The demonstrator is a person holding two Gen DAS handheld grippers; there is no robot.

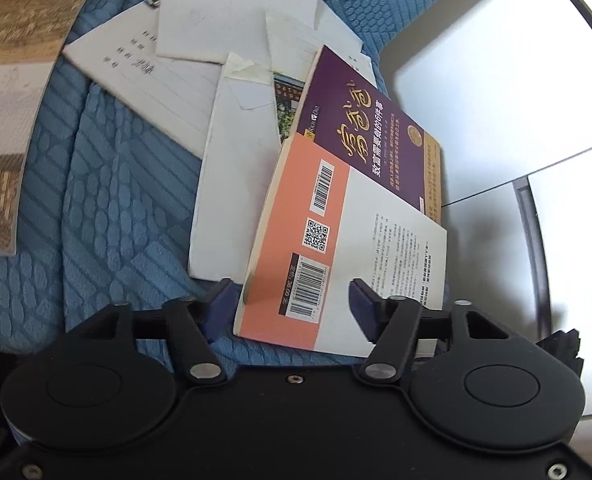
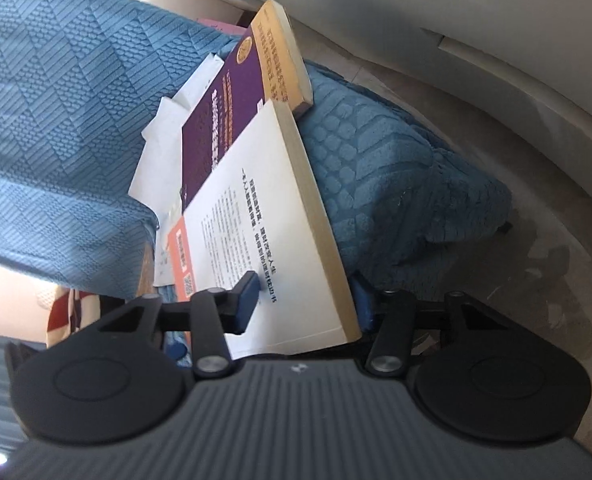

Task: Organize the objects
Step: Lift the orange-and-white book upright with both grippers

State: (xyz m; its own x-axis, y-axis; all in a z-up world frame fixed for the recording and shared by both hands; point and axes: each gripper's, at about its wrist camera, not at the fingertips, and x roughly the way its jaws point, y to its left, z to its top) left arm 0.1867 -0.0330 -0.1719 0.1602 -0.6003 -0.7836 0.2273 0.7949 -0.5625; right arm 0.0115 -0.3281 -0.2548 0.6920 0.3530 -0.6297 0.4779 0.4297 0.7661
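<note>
Landmark = the orange-and-white book (image 1: 336, 248), lying on the blue quilted cover (image 1: 107, 184) w/ its far end overlapping the purple book (image 1: 364, 128).

Far left of the orange-and-white book: a tan picture book (image 1: 11, 112), well apart, flat on the cover. Btwn that and the orange-and-white book: loose white papers (image 1: 223, 80) fanned out, some tucked under both stacked books.

Left gripper (image 1: 291, 296) is straddling the near spine corner of the orange-and-white book. Jaws are standing wide; one pad is sitting beside the spine edge, the other over the back cover, and neither looks to be pressing, so no grip there.

Right gripper (image 2: 308, 292) is clamping the same book at its page-edge side, one pad on the white cover face, other pad under the page block; jaws half-closed on it, and the book is looking tilted up on that side.

Step in hand, prob.: squaring this book onto the purple one. To do it well:
- keep the right grip deep enough that the pages aren't fanning
- use the left jaws as a guide along the spine, not a second pinch
- be lowering it level so the papers underneath aren't dragging or creasing
- watch the cover's edge to the right: books are sitting close to it & could slide off.
</note>
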